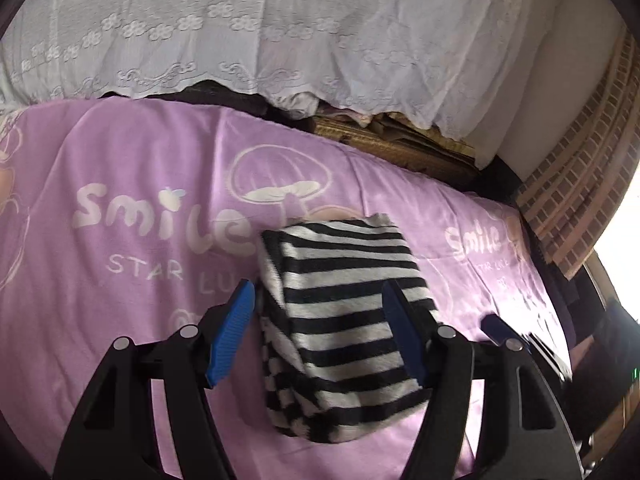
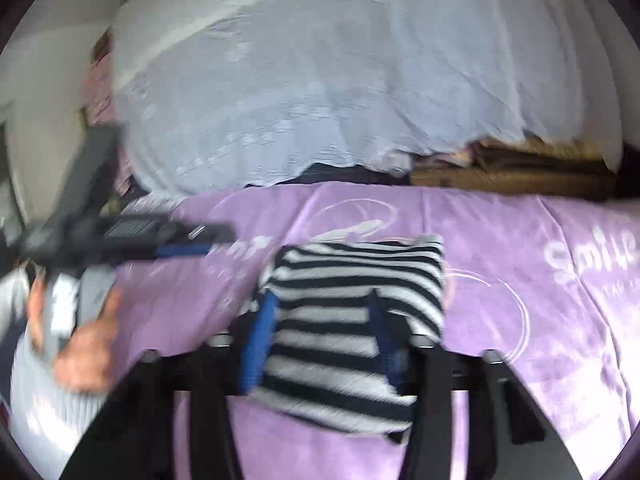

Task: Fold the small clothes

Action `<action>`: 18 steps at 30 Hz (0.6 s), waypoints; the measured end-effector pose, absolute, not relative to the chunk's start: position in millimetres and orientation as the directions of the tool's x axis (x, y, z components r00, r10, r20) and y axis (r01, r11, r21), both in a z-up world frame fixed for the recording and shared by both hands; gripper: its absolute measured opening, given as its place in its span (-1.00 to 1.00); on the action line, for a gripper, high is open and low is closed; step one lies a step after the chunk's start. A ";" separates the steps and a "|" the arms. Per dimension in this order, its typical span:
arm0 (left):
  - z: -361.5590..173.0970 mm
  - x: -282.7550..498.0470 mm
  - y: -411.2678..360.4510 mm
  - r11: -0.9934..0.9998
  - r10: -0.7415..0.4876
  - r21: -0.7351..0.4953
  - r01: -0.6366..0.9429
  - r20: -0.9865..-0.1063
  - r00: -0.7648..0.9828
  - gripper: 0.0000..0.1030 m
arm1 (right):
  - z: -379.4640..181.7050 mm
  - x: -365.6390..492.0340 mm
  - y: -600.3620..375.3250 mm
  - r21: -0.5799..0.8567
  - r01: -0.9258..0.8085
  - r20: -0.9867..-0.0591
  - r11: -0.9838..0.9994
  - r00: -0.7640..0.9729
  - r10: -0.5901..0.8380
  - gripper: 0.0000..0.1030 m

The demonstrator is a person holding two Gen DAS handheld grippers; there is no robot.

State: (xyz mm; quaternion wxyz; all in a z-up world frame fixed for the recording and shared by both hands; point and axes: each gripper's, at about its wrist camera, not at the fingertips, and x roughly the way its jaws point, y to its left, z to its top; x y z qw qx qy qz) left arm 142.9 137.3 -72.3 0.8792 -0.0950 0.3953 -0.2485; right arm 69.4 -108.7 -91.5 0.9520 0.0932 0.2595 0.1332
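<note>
fuzzy striped garment (folded square)

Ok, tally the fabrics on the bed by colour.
Black-and-white striped garment: 1
Purple printed blanket: 1
White lace cover: 1
Total: 3

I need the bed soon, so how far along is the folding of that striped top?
The striped top already lies as a compact folded block on the purple blanket. Both the left gripper and the right gripper are open around it, gripping nothing. Any further fold or moving it away remains.
</note>
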 end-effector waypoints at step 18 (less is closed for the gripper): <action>-151.9 136.0 69.4 0.924 -0.334 -0.158 0.348 -0.776 0.535 0.38 | -173.9 145.4 -138.4 0.403 -0.129 -0.600 0.906 0.710 0.368 -0.66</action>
